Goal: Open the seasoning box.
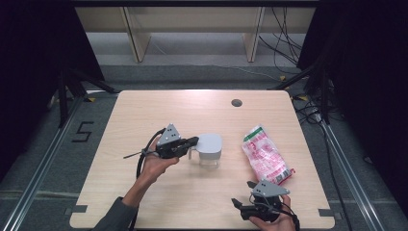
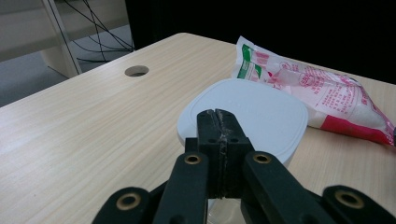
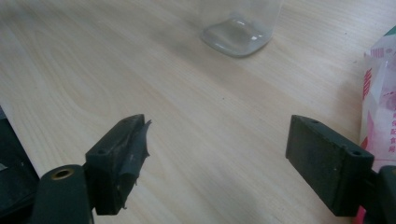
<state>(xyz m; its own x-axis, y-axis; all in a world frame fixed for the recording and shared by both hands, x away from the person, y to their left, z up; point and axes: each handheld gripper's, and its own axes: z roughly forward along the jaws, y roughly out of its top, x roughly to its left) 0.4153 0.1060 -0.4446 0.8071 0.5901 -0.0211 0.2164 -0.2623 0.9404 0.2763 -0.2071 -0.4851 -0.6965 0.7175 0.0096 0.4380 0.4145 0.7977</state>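
Note:
A clear container with a pale grey lid (image 1: 210, 144) stands near the middle of the wooden table (image 1: 144, 110). My left gripper (image 1: 194, 141) reaches it from the left, jaws shut pad to pad just above the lid's near edge (image 2: 252, 116); nothing shows between the pads (image 2: 219, 140). A pink, white and green printed bag (image 1: 265, 156) lies flat to the right of the container. Near the front edge my right gripper (image 1: 243, 193) is open with nothing between its jaws (image 3: 217, 158). It looks across bare wood at the container's clear base (image 3: 238, 35), with the bag (image 3: 380, 93) at its right.
A round cable hole (image 1: 236, 102) sits in the table's far right part, also seen beyond the lid (image 2: 137, 71). Black stands and cables flank the table on the floor. Wooden furniture legs stand behind it.

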